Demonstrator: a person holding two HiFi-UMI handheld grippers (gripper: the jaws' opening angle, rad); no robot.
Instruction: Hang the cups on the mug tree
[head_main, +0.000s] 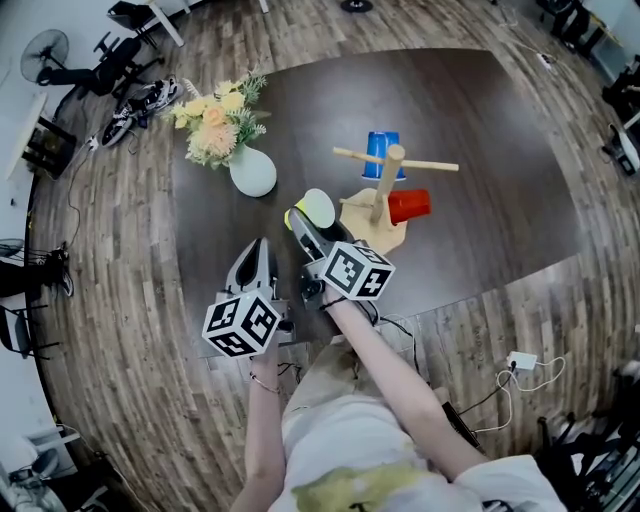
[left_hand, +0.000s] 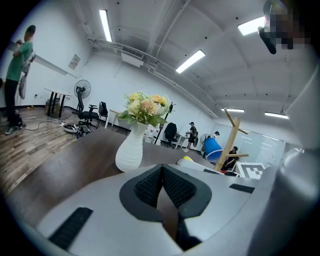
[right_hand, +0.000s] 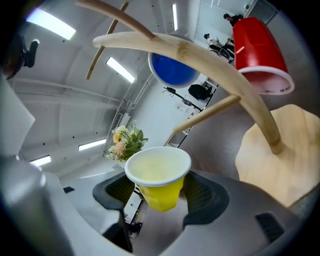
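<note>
Two of three done: blue cup (head_main: 381, 153) hung on a far peg of the mug tree (head_main: 385, 195), red cup (head_main: 409, 206) on a low peg at its right. Third in hand: yellow cup (right_hand: 158, 172) grasped low on its body by right tool (right_hand: 160, 196), just near-left of the mug tree's base, apparently lifted off the worktop (head_main: 480, 120). Left tool (left_hand: 161, 187) clenched on nothing, farther from the mug tree. Remaining: seat yellow cup on a free peg.

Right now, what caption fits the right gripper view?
Right tool holds a yellow plastic cup by the wooden mug tree, where a red plastic cup and a blue plastic cup hang.
</note>
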